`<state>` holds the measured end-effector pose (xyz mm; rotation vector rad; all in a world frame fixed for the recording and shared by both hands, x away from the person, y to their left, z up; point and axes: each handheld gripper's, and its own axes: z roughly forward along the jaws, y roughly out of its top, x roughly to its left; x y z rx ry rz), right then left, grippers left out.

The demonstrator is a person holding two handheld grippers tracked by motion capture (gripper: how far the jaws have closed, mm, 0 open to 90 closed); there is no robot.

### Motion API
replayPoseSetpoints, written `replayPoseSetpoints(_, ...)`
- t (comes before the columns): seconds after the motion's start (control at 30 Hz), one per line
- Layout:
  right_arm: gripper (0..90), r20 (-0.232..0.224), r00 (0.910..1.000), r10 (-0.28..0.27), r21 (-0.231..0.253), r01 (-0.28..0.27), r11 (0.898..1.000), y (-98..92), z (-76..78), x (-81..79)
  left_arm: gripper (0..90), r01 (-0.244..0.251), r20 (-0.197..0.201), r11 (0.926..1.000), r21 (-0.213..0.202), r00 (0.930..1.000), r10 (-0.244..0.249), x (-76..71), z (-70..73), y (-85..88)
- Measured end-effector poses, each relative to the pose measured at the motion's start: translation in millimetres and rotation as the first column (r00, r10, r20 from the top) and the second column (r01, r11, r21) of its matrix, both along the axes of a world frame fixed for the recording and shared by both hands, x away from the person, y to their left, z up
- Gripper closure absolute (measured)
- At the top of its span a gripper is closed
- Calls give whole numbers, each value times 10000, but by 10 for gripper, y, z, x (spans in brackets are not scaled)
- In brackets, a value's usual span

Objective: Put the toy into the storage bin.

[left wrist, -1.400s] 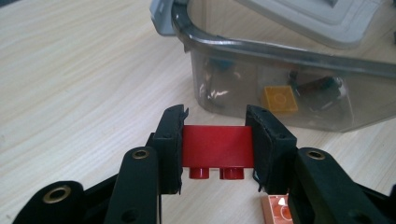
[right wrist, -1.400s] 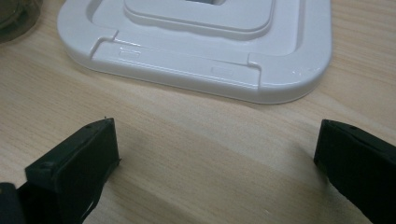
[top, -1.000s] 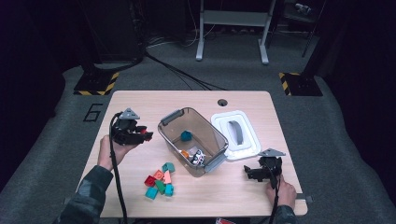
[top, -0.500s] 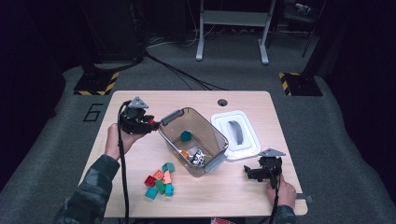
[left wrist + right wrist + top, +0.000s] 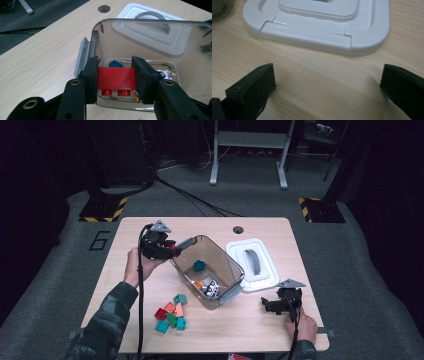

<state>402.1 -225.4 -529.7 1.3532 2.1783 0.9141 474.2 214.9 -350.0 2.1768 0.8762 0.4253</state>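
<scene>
My left gripper is shut on a red brick, studs pointing down, held just over the near rim of the clear plastic bin. In the high view the left gripper sits at the bin's far-left corner. Inside the bin lie a blue brick, an orange piece and a small white toy. My right gripper rests low on the table at the front right, jaws wide open with nothing between them.
The bin's white lid with a grey handle lies flat to the right of the bin, also close ahead in the right gripper view. Several loose bricks lie in front of the bin. A cable hole marks the table's far edge.
My left gripper has carried the red brick rightward and a little up, from the table's left side to the bin's rim. The right gripper has stayed put.
</scene>
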Motion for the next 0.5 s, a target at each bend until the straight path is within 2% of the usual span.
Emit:
replayPoseSetpoints(0.17, 0, 0, 10000, 3, -2, -3, 10000, 0, 0, 0, 588, 102, -169, 9999, 89, 9998, -100, 44, -94, -84)
replayPoseSetpoints(0.5, 0, -4, 10000, 6, -2, -6, 10000, -1, 0, 1, 588, 218, -805, 9988, 439, 9966, -183, 89, -336, -180)
